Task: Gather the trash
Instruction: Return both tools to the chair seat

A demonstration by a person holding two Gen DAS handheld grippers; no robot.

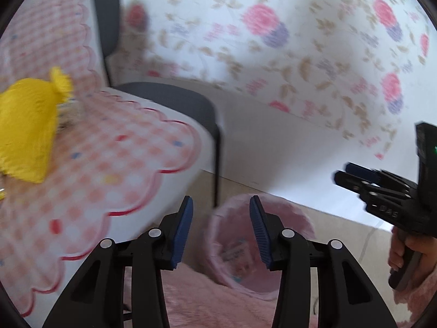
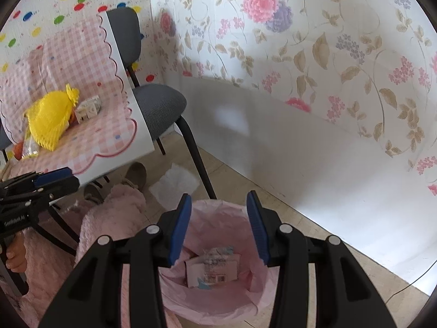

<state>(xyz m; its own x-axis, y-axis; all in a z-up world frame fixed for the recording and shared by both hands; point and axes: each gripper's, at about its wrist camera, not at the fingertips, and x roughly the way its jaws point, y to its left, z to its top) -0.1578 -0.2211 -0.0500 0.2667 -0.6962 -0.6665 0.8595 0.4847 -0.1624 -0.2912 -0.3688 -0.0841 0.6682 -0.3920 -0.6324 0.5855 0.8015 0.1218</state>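
Observation:
A bin lined with a pink bag [image 2: 218, 281] stands on the floor below my right gripper [image 2: 218, 213], which is open and empty above it. A white printed packet [image 2: 213, 269] lies inside the bin. The bin [image 1: 259, 248] also shows in the left wrist view, under my open, empty left gripper [image 1: 221, 218]. On the table with the pink checked cloth [image 2: 82, 63] lie a yellow mesh bag [image 2: 50, 120], a small white carton [image 2: 88, 108] and a snack wrapper [image 2: 27, 147]. The yellow bag [image 1: 27, 131] is at the far left in the left wrist view.
A grey chair [image 2: 158, 104] stands beside the table against the flowered wall [image 2: 327, 54]. A white sheet of paper [image 2: 174, 184] and slippers [image 2: 136, 175] lie on the floor under the table. My pink-clad legs [image 2: 109, 218] are next to the bin.

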